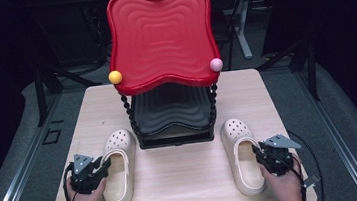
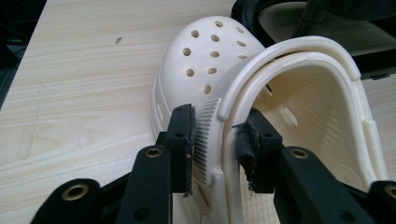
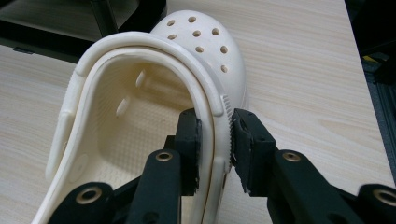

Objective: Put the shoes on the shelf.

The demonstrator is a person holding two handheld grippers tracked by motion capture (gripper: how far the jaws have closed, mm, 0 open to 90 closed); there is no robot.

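Resting on pale wood table (image 1: 184,175), dark room.

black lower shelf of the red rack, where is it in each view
High view: black wavy plastic lower shelf at centre, under the red tray.
Left gripper view: top right corner.
Right gripper view: top left corner.
Shared landmark: the pale wooden table.

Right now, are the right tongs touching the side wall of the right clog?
Touching. In the right gripper view, the right tongs straddle the right clog's side wall, one pad pressed inside and one outside, no gap showing.
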